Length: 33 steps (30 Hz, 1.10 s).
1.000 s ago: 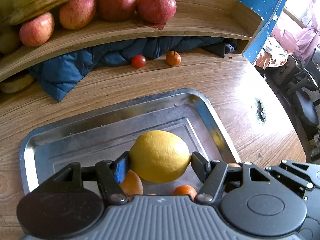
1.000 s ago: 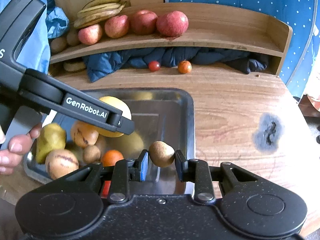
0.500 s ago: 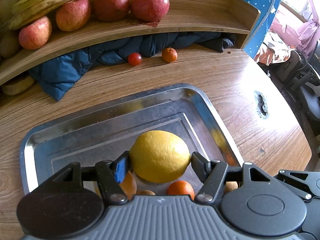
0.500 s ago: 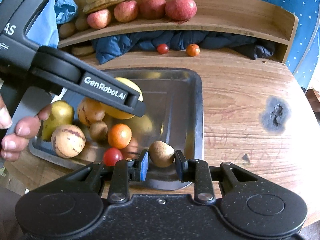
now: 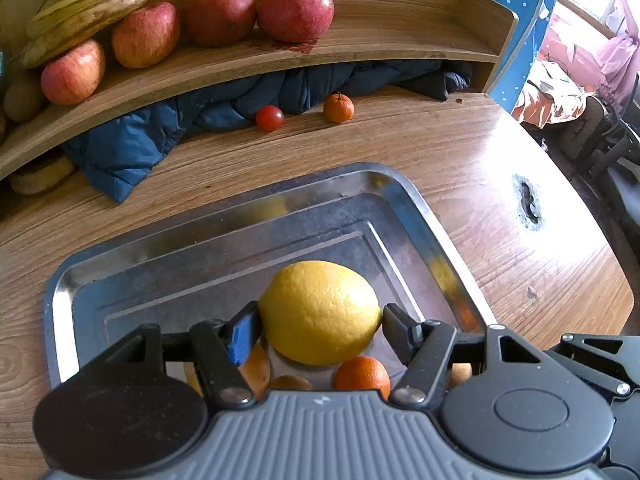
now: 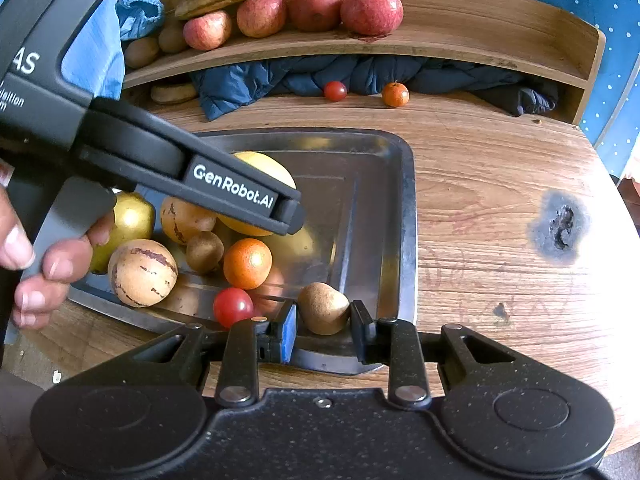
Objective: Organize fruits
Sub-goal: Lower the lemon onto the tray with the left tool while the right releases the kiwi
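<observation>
Hovering over the metal tray (image 5: 224,236), the left tool (image 5: 320,324) is pinching a big yellow lemon (image 5: 320,312) between its pads, up above the tray's middle. The right tool (image 6: 322,320) is squeezing a small brown kiwi (image 6: 323,307) right by the tray's near right corner. Sitting in the tray's near left part are a mandarin (image 6: 247,263), a cherry tomato (image 6: 233,306), another kiwi (image 6: 205,251) and a few speckled tan fruits. Along the table's (image 5: 480,168) far edge, a second tomato (image 5: 269,118) and a little orange (image 5: 338,108) are lying just beside a blue jacket (image 5: 132,148), under the wooden shelf (image 5: 400,40) that's holding apples (image 5: 146,34) and bananas (image 5: 84,4).
</observation>
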Each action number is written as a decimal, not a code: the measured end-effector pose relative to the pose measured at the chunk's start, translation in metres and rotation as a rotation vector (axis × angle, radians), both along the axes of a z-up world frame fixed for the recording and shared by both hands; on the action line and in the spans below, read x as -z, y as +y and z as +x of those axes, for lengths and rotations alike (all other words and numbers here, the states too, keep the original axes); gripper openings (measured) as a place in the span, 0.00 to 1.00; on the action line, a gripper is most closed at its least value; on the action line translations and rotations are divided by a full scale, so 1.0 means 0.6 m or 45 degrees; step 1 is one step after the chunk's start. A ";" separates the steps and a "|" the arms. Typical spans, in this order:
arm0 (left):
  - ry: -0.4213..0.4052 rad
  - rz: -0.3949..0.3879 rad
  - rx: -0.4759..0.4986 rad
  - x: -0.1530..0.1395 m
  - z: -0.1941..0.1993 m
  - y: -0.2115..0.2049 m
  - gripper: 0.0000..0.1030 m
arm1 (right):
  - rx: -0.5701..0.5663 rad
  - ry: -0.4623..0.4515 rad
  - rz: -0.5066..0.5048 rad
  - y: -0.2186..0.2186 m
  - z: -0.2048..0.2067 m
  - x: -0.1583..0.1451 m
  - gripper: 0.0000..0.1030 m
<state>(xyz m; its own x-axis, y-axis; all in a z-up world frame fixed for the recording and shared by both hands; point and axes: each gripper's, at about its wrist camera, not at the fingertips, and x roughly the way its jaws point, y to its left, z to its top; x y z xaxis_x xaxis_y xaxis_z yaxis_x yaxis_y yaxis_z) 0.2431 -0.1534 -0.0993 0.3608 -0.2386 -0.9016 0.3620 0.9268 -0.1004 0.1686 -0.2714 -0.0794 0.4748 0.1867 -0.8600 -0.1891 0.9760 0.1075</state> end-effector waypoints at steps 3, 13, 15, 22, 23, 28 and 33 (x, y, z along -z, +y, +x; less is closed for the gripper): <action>-0.006 0.018 0.006 0.001 -0.003 -0.003 0.68 | -0.002 -0.005 0.000 0.003 0.000 0.000 0.30; -0.014 0.027 0.010 -0.007 -0.018 -0.001 0.74 | 0.002 -0.025 -0.007 0.008 -0.009 -0.010 0.31; -0.016 0.022 0.008 -0.011 -0.024 0.000 0.76 | 0.003 -0.031 -0.008 0.007 -0.012 -0.013 0.33; -0.049 -0.011 -0.028 -0.032 -0.049 0.014 0.88 | 0.011 -0.049 -0.002 0.005 -0.028 -0.023 0.45; -0.054 -0.013 -0.038 -0.035 -0.053 0.018 0.89 | 0.011 -0.053 0.000 0.005 -0.031 -0.024 0.47; -0.069 -0.017 -0.099 -0.052 -0.071 0.043 0.92 | -0.004 -0.070 0.009 0.009 -0.044 -0.034 0.55; -0.096 -0.024 -0.166 -0.071 -0.093 0.076 0.96 | -0.033 -0.081 0.024 0.017 -0.056 -0.044 0.65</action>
